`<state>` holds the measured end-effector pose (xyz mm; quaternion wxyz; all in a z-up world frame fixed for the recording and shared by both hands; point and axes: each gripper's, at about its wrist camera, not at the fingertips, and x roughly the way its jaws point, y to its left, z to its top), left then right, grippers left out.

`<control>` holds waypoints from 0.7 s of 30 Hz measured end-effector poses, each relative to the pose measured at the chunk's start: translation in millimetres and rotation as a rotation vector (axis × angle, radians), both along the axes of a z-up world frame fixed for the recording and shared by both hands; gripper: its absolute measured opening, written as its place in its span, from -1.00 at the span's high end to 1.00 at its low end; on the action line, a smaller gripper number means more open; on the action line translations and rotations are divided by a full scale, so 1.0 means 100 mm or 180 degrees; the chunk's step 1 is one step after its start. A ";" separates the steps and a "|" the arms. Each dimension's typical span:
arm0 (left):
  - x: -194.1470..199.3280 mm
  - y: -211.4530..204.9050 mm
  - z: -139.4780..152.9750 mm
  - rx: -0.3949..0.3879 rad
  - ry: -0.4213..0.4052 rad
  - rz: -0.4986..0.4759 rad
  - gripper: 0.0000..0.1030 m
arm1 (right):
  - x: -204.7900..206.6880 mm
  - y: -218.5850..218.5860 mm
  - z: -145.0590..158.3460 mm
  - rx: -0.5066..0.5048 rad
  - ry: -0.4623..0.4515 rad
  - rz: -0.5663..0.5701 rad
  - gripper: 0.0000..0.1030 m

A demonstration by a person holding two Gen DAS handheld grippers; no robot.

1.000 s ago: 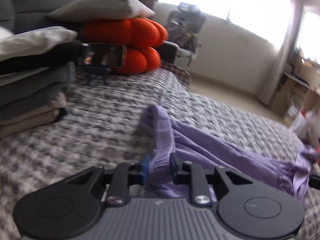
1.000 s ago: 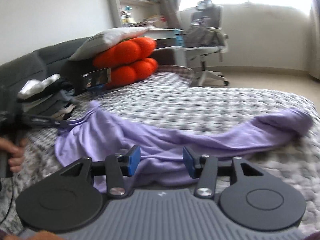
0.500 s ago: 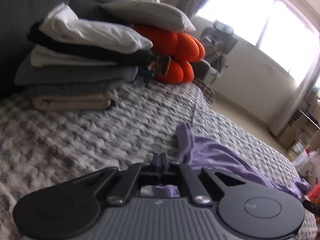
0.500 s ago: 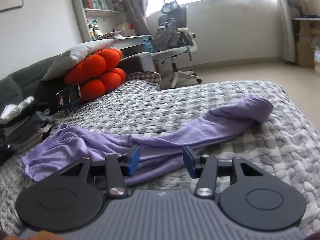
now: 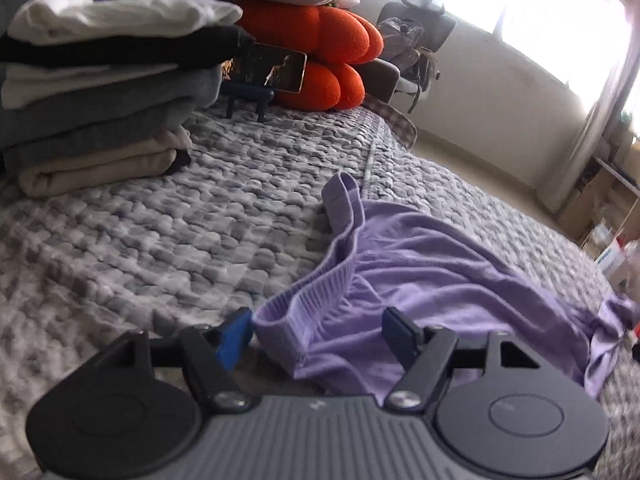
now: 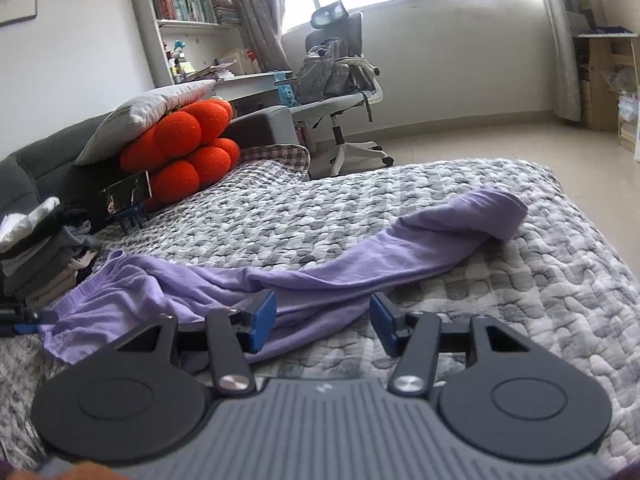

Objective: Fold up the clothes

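A pair of lilac trousers (image 6: 320,280) lies stretched across the grey knitted bedspread (image 6: 520,300), waistband to the left, leg end bunched at the far right. In the left wrist view the ribbed waistband (image 5: 320,296) lies just ahead of my left gripper (image 5: 316,334), which is open with the waistband between its blue pads, not clamped. My right gripper (image 6: 324,324) is open and empty, low over the near edge of the trouser leg.
A stack of folded clothes (image 5: 100,92) stands at the left on the bed. A phone on a blue stand (image 5: 268,68) stands before orange cushions (image 5: 320,52) and a pillow. An office chair (image 6: 340,92) and shelves stand beyond the bed.
My left gripper was shut on the waistband, laid it flat on the bed, then opened and let it go. My right gripper stayed open and drew back a little.
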<state>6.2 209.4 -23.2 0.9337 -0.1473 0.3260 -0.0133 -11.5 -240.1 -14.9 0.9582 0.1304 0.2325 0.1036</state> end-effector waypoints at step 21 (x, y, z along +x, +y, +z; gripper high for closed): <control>-0.08 0.39 -0.06 0.0355 0.0160 0.0518 0.74 | -0.04 -0.05 0.01 0.0106 -0.0078 0.0145 -0.09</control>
